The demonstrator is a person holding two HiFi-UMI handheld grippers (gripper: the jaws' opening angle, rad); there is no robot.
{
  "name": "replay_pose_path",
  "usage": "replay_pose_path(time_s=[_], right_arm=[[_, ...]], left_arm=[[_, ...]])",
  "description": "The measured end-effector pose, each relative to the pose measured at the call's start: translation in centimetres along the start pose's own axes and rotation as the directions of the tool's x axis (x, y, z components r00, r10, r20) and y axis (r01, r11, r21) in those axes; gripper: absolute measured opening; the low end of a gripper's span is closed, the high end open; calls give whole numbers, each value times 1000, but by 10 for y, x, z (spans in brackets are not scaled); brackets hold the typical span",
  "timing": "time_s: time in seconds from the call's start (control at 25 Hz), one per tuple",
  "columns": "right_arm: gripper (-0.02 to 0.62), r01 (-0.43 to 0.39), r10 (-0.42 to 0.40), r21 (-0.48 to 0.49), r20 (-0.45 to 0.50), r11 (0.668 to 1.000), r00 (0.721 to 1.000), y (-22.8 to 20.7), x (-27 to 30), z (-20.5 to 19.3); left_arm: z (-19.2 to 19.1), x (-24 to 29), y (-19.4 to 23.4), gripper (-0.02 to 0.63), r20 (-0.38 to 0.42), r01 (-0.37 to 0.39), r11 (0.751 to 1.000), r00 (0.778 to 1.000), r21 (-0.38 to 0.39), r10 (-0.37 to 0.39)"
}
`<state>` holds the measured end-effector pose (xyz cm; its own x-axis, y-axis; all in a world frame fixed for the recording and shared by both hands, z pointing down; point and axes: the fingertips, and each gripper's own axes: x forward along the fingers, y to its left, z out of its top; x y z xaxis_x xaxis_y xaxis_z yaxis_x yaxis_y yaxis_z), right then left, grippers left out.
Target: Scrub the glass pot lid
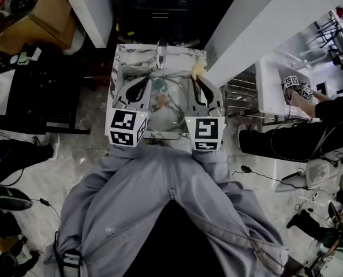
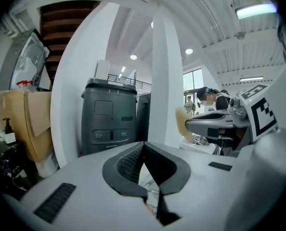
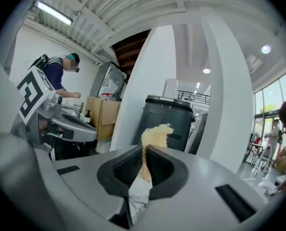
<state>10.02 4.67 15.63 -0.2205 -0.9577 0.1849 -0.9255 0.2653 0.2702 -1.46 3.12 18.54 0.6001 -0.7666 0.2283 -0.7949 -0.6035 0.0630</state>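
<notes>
In the head view the glass pot lid (image 1: 164, 109) lies in the marble-rimmed sink (image 1: 118, 62), between and below both grippers. My left gripper (image 1: 147, 81) hangs over the sink's left side. Its jaws are shut, and the left gripper view (image 2: 143, 146) shows nothing between the tips. My right gripper (image 1: 197, 78) hangs over the right side, shut on a pale yellow scrubbing sponge (image 1: 199, 68) that sticks out past its pads (image 3: 155, 134). Both grippers point away from me. The lid is partly hidden behind them.
A faucet (image 1: 161, 56) rises at the back of the sink. A dish rack (image 1: 241, 97) stands to the right, with another person (image 1: 327, 117) working beyond it. A grey bin (image 2: 109, 121) and white pillars (image 2: 164, 81) stand ahead. Cables lie on the floor (image 1: 258, 175).
</notes>
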Motion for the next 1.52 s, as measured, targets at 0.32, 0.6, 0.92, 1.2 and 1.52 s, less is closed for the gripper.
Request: replay_pose_path(time_s=[0.32, 0.6, 0.92, 1.2, 1.52], right_arm=[[43, -1, -24, 264, 94, 965, 995, 13, -5, -12], [43, -44, 27, 256, 72, 966, 997, 30, -6, -26], [43, -89, 69, 229, 94, 969, 993, 41, -5, -25], [43, -114, 96, 223, 93, 968, 991, 39, -1, -24], [43, -126, 108, 224, 90, 966, 990, 34, 5, -30]], left_arm=[[9, -15, -5, 14, 108, -31, 999, 994, 11, 30], [-2, -16, -17, 14, 98, -38, 999, 995, 20, 36], [-10, -14, -18, 14, 90, -43, 999, 995, 15, 41], [-11, -6, -21, 14, 79, -42, 999, 996, 17, 41], [-15, 3, -19, 14, 69, -53, 998, 996, 17, 52]])
